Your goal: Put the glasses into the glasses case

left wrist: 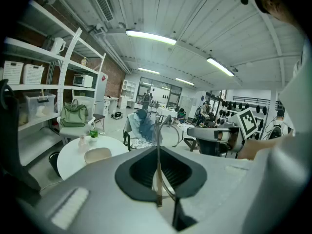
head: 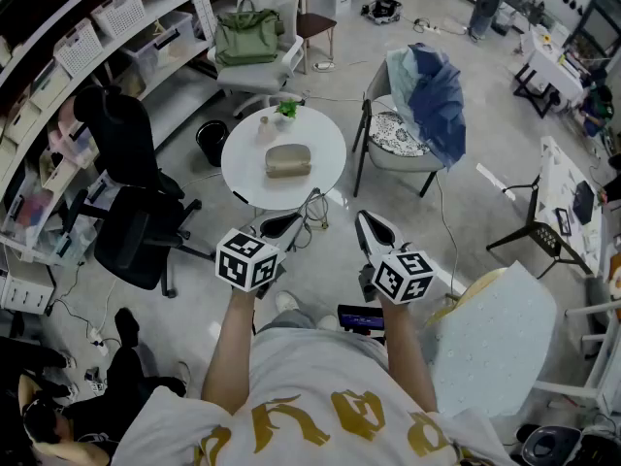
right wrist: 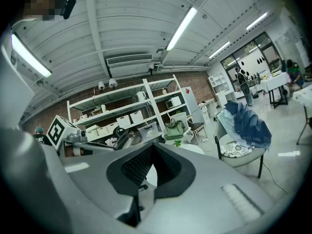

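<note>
Thin wire-framed glasses with clear lenses (left wrist: 168, 132) are held off the table, clamped by one slim arm between the jaws of the left gripper (left wrist: 157, 149). In the head view they hang just ahead of that gripper, above the floor.

The beige, rounded glasses case (head: 288, 160) lies on the round white table (head: 236, 173), well apart from both grippers. Its lid appears closed, though the seam is too small to be confirmed.

The right gripper (right wrist: 153, 148) is carried beside the left one. Its jaws are drawn together and nothing is seen between them.

Progress is judged early. The pick-up is done. The approach to the table, the opening of the case, the folding and insertion of the glasses, and the closing are left.

- Beyond the case: a small green potted plant (head: 286, 111) and a small pale bottle (head: 263, 128) stand at the far edge and are not in the line of approach.
- At the left: a black office chair (head: 131, 216) is close to the table.
- At the right: a grey chair draped with blue cloth (head: 432, 100) is noted.
- A cable (head: 315, 223) lies on the floor at the table's near side and is judged a possible snag.
</note>
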`<state>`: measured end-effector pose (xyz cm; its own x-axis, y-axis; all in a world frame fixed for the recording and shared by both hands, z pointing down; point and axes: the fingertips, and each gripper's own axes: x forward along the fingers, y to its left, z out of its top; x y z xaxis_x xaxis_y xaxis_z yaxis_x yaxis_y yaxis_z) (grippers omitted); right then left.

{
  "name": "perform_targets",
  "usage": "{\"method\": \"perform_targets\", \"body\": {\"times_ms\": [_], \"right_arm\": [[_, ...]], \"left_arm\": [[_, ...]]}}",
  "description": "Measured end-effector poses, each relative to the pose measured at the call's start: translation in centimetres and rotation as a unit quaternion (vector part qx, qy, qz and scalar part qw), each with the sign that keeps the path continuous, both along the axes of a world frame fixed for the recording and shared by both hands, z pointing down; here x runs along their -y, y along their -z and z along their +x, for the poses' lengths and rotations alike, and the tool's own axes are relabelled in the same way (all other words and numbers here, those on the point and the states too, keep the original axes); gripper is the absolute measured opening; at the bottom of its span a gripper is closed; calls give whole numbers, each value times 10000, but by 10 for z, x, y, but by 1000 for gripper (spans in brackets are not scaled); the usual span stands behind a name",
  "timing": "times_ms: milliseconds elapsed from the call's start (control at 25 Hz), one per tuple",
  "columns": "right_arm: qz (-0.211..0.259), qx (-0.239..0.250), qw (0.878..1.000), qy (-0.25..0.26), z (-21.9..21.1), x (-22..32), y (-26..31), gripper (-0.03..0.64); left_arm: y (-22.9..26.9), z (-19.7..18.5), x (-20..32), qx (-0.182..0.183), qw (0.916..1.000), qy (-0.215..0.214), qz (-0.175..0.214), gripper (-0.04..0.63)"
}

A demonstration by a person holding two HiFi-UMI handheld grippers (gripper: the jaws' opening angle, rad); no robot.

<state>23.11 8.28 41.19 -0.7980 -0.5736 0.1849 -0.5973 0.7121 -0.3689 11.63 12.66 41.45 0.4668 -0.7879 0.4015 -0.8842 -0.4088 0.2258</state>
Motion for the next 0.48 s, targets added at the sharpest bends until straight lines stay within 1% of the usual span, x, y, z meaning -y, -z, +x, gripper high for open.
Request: {"method": "perform_targets", "body": {"times_ms": [200, 320, 480], "right_arm": [[-31, -9, 10000, 34, -2, -1, -1, 26], [-8, -14, 10000, -50, 1, 0, -3, 26], [64, -7, 9999, -125, 3, 2, 2, 26]], "left_arm": [[-2, -2, -2, -31, 10000, 44, -36, 17], [-4, -6, -1, -90, 9999, 89, -45, 17], [-6, -13, 1, -69, 9998, 159, -91, 17]]}}
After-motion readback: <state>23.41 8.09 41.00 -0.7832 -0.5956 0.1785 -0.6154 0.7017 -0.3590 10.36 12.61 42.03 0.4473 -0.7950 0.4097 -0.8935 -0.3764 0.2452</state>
